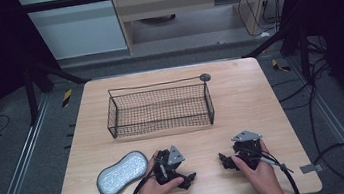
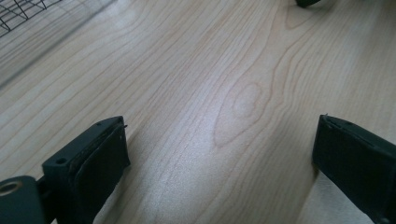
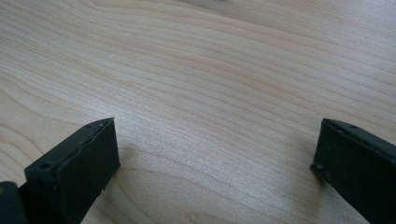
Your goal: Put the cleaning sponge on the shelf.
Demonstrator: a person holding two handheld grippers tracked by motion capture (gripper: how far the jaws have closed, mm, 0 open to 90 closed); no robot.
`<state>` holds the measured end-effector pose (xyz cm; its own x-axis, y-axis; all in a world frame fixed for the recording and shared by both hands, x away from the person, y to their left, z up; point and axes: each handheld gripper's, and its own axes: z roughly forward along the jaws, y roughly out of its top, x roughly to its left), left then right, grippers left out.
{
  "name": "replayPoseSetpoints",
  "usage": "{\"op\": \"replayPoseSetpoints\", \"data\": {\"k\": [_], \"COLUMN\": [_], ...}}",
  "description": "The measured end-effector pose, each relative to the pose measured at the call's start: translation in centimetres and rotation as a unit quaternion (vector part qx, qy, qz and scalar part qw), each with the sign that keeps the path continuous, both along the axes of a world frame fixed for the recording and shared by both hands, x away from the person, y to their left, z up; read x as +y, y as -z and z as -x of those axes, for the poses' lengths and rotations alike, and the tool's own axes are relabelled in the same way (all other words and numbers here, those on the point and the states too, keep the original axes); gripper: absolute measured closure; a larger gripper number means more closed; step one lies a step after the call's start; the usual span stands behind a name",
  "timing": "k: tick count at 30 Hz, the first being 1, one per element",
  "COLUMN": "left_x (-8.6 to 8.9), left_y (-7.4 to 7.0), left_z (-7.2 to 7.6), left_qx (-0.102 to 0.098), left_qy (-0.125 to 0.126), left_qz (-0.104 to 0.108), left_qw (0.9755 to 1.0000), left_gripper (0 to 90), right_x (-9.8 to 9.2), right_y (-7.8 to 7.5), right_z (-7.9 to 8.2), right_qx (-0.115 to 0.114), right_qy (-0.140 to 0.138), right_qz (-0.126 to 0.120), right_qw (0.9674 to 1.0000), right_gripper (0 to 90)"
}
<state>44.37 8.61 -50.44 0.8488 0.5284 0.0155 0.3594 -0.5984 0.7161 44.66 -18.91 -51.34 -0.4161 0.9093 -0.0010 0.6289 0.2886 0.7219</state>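
So the thing that looks in play is the grey pad (image 1: 122, 172), a flat peanut-shaped piece w/ a sparkly textured top. It's lying flat near the front-left corner of the bench (image 1: 263, 115), just beside the left gripper (image 1: 189, 178), not touching it afaict.

Left gripper is resting low near the front edge of the bench, a bit left of centre. Jaws are spread wide w/ nothing but bare wood between them in the left gripper view. It's pointed away from the pad, toward the other hand.

Right gripper (image 1: 224, 161) sits near the front edge too, right of centre. Jaws also spread wide, nothing between them, just wood grain.

Wire basket (image 1: 159, 109) is in the middle of the bench toward the back edge. Black mesh, thin handle bar along its far side, and it looks empty.

Progress-wise, imo basically nothing is done yet. Pad isn't picked up and the basket has nothing in it. My guess is the whole job is left: grab the pad, carry it back, drop it in the basket.
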Motion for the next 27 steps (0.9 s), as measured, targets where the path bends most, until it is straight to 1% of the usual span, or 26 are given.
{"op": "replayPoseSetpoints", "data": {"k": [1, 3, 4, 6, 7, 9, 10, 14, 16, 17, 20, 22, 23, 24, 27], "left_x": [0.1, 0.4, 0.7, 1.2, 1.7, 2.4, 3.0, 5.0, 6.1, 6.7, 8.4, 9.5, 10.0, 10.6, 12.0], "left_y": [-0.3, -0.8, -1.2, -1.8, -2.2, -2.6, -2.9, -4.1, -4.5, -4.7, -5.2, -5.5, -5.6, -5.6, -5.8], "left_z": [0.1, 0.2, 0.2, 0.2, 0.2, 0.1, 0.1, -0.1, -0.2, -0.3, -0.8, -1.1, -1.3, -1.5, -1.9], "left_qx": [-0.005, -0.01, -0.01, -0.012, -0.016, -0.018, -0.017, -0.029, -0.029, -0.03, -0.04, -0.042, -0.039, -0.035, -0.027], "left_qy": [0.004, -0.001, -0.006, -0.012, -0.016, -0.023, -0.027, -0.043, -0.052, -0.058, -0.074, -0.085, -0.088, -0.09, -0.1], "left_qz": [-0.003, 0.001, 0.009, 0.011, 0.008, 0.008, 0.007, 0.001, 0.011, 0.011, 0.002, 0.001, 0.0, -0.005, -0.02], "left_qw": [1.0, 0.9999, 0.9999, 0.9998, 0.9997, 0.9995, 0.9995, 0.9987, 0.9982, 0.9978, 0.9964, 0.9955, 0.9953, 0.9954, 0.9944], "left_gripper": [2.8, 3.0, 3.3, 3.5, 3.6, 3.6, 3.6, 3.8, 3.8, 3.8, 4.1, 4.4, 4.6, 4.5, 4.5], "right_x": [0.0, 0.0, 0.0, 0.0, 0.0, -0.1, -0.1, -0.1, -0.1, -0.1, -0.1, -0.1, -0.1, -0.1, -0.1], "right_y": [0.0, 0.0, 0.0, 0.0, 0.0, 0.0, 0.0, 0.0, 0.0, 0.0, 0.0, 0.0, 0.0, 0.0, 0.0], "right_z": [0.0, 0.0, 0.0, 0.0, 0.0, 0.0, 0.0, 0.0, 0.0, 0.0, 0.0, 0.0, 0.0, 0.0, 0.0], "right_qx": [0.0, 0.0, 0.0, -0.001, 0.0, -0.001, -0.001, -0.001, -0.001, -0.001, -0.001, -0.001, -0.001, -0.001, -0.001], "right_qy": [0.0, 0.0, 0.0, -0.002, -0.002, -0.003, -0.004, -0.006, -0.006, -0.006, -0.006, -0.008, -0.008, -0.008, -0.008], "right_qz": [0.0, 0.0, 0.0, 0.001, 0.001, 0.001, 0.001, 0.002, 0.002, 0.002, 0.002, 0.002, 0.002, 0.002, 0.002], "right_qw": [1.0, 1.0, 1.0, 1.0, 1.0, 1.0, 1.0, 1.0, 1.0, 1.0, 1.0, 1.0, 1.0, 1.0, 1.0], "right_gripper": [0.3, 0.4, 0.4, 0.4, 0.4, 0.4, 0.4, 0.4, 0.4, 0.4, 0.3, 0.4, 0.4, 0.4, 0.4]}}
